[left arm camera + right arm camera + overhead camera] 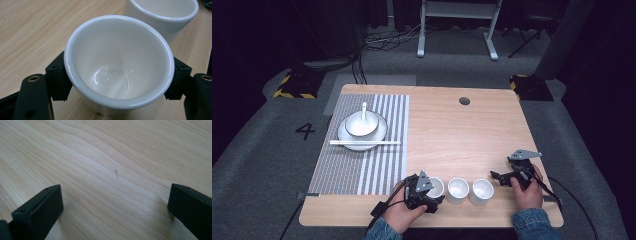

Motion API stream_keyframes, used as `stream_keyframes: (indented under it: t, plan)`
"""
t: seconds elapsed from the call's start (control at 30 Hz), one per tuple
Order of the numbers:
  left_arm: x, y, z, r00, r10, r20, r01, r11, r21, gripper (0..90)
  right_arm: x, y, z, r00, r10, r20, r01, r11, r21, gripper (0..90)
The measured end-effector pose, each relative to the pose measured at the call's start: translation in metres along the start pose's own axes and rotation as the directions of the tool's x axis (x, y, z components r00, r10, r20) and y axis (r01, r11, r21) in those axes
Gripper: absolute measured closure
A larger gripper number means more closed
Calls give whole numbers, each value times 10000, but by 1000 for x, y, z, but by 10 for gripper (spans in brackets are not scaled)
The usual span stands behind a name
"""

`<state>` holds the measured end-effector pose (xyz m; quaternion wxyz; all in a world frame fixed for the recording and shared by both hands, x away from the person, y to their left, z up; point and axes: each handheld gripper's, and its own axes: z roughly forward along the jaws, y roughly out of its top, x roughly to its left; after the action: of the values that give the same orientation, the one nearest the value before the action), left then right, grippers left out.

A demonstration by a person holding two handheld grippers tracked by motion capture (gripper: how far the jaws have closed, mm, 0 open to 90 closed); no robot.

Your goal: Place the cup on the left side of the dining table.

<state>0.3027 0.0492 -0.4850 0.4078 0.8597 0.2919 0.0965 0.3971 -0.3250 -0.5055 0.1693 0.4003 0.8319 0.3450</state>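
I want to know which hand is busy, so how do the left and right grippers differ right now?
The left gripper has its jaws closed on the sides of a white cup; the right gripper has its jaws spread wide with bare table between them. The left gripper is at the left end of the cup row; the right gripper is beyond its right end, apart from the cups. Both are black and hand-held near the table's front edge.

One readable mark — numeral "4" (305, 131) — dark, on grey floor (272, 150) left of table (472, 135).
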Motion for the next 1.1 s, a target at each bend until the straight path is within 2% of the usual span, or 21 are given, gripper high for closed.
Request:
stream_keyframes:
  t: [0.5, 0.6, 0.73, 1.1]
  plan:
    - [-1, 3, -1, 9999, 155, -47, -154, 9996, 250, 261, 0, 0, 0, 10000, -3, 2, 3, 10000, 2, 3]
    - [0, 5, -5, 9999, 135, 18, -136, 9996, 239, 262, 0, 0, 0, 10000, 3, 1, -3, 10000, 1, 3]
    - [-2, 12, -15, 9999, 158, -45, -158, 9999, 66, 263, 0, 0, 0, 10000, 0, 0, 0, 10000, 0, 3]
    - [-1, 21, -32, 9997, 98, -216, -97, 10000, 21, 262, 0, 0, 0, 10000, 1, 0, -1, 10000, 1, 3]
